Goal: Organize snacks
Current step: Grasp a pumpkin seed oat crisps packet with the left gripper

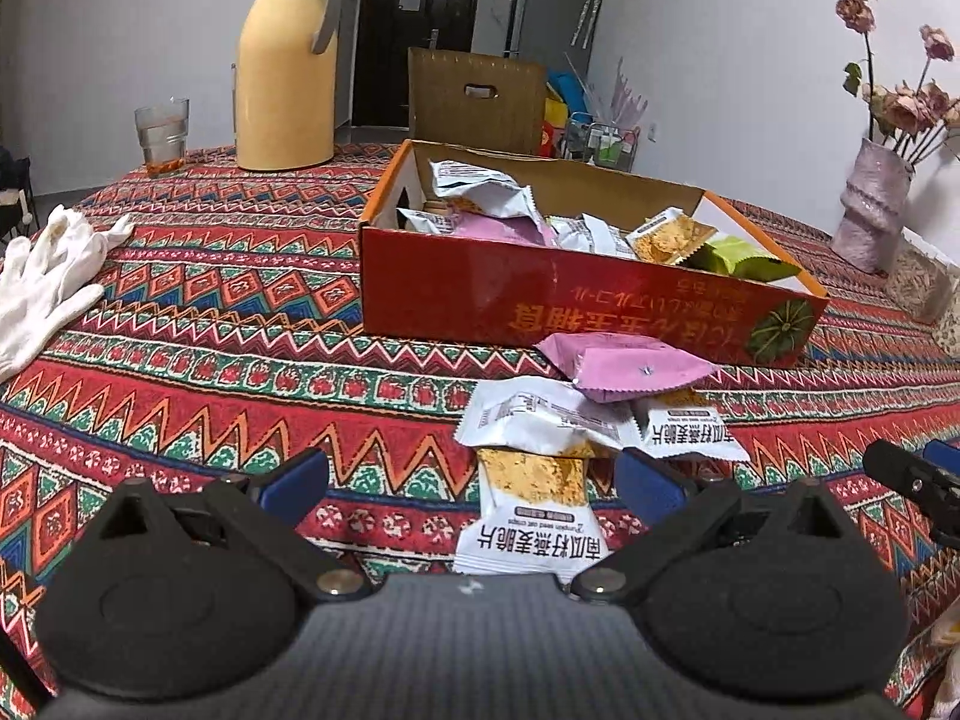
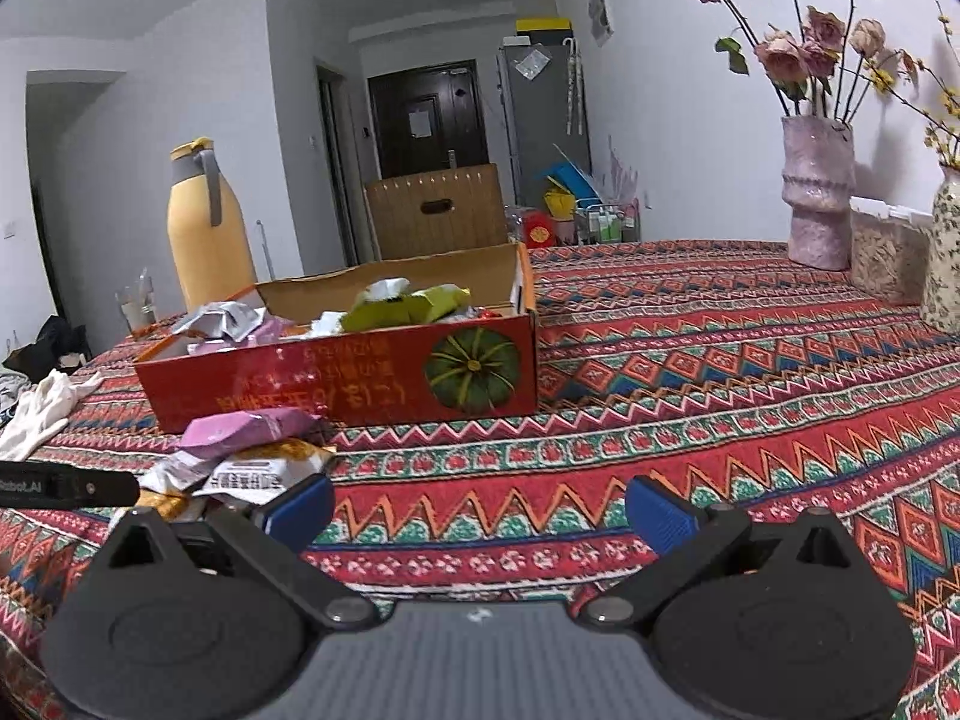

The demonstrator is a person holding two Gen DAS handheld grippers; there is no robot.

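Observation:
A red cardboard box (image 1: 480,294) with a pumpkin picture holds several snack packets; it also shows in the right wrist view (image 2: 336,378). In front of it lies a small pile of packets: a pink packet (image 1: 630,363), a white packet (image 1: 540,420), another white packet (image 1: 690,426) and a white-and-gold packet (image 1: 531,516). My left gripper (image 1: 474,480) is open, its jaws on either side of the white-and-gold packet. My right gripper (image 2: 480,510) is open and empty over bare cloth, right of the pile (image 2: 240,450).
A yellow thermos jug (image 1: 285,60) and a glass (image 1: 162,132) stand at the back left. White gloves (image 1: 48,276) lie at the left. A pink vase of dried flowers (image 2: 819,192) and a clear container (image 2: 882,252) stand at the right by the wall.

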